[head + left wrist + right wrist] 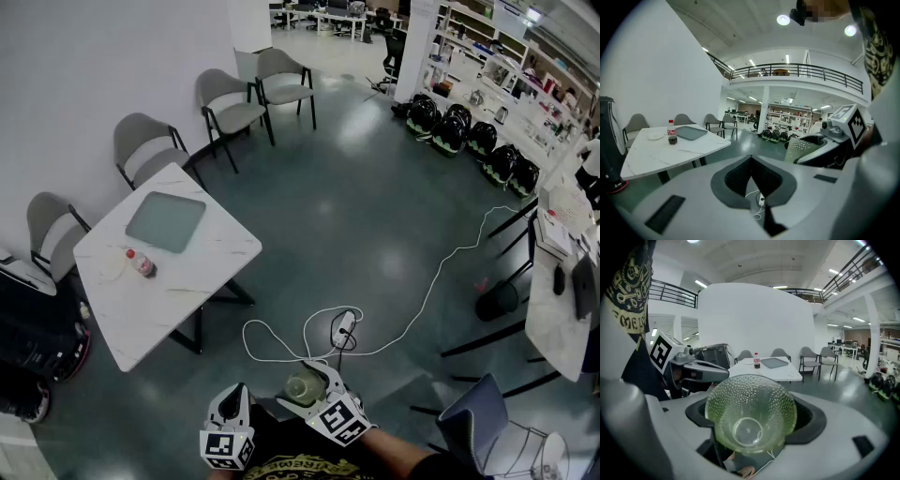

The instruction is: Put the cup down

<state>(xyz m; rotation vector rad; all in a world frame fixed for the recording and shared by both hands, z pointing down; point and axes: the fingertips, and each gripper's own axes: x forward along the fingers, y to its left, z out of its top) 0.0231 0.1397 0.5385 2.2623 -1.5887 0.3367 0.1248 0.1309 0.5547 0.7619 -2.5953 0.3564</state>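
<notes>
A pale green dimpled glass cup [750,413] sits between the jaws of my right gripper [751,430], mouth toward the camera, and the jaws are shut on it. In the head view the cup [305,385] is held low, over the dark floor, close to the person's body. My left gripper [232,401] hangs just to its left, tips together with nothing between them. In the left gripper view the closed tips [751,161] point toward the white table [656,154], with the cup [802,150] at the right.
The white marble table [202,272] stands to the left with a grey tray [166,221], a red-labelled bottle [142,263] and a small plate [112,270]. Grey chairs [230,101] line the wall. A white cable and power strip [343,328] lie on the floor ahead.
</notes>
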